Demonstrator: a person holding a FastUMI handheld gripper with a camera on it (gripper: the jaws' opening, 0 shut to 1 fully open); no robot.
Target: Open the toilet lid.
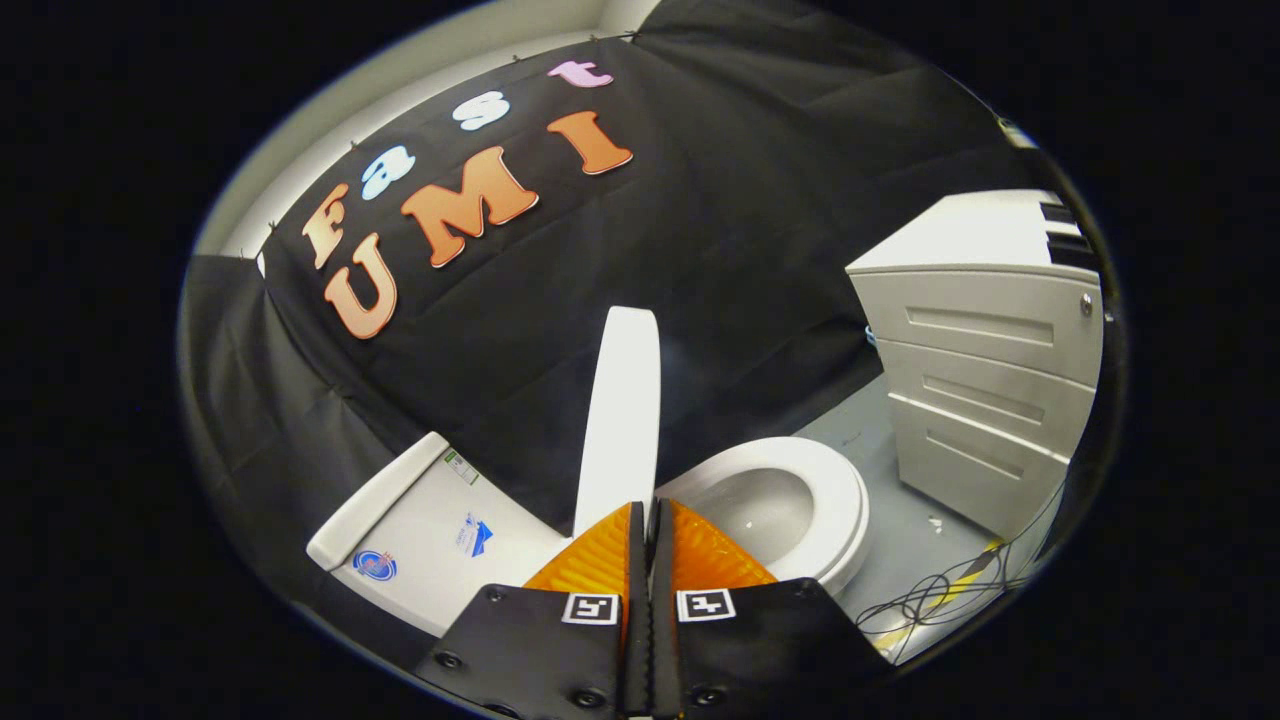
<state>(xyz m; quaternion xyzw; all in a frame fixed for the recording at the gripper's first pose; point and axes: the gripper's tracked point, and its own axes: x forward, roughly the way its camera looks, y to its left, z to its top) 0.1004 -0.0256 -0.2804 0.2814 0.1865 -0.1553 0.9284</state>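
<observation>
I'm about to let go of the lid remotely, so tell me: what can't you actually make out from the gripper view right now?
- Grip contact: the gripper fingers sit closed at the raised toilet lid, seen edge-on; whether both press on it cannot be told.
- Lid hinge and the near part of the seat: hidden behind the fingers.
- Tank: its near end is hidden by the gripper body.
- Tank stickers: too small to read.
- Floor cables: cut off at the view's rim.

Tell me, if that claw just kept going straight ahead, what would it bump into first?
Most likely the raised toilet lid, standing edge-on just ahead of the closed claw. Depth is hard to judge; they may already touch.
</observation>
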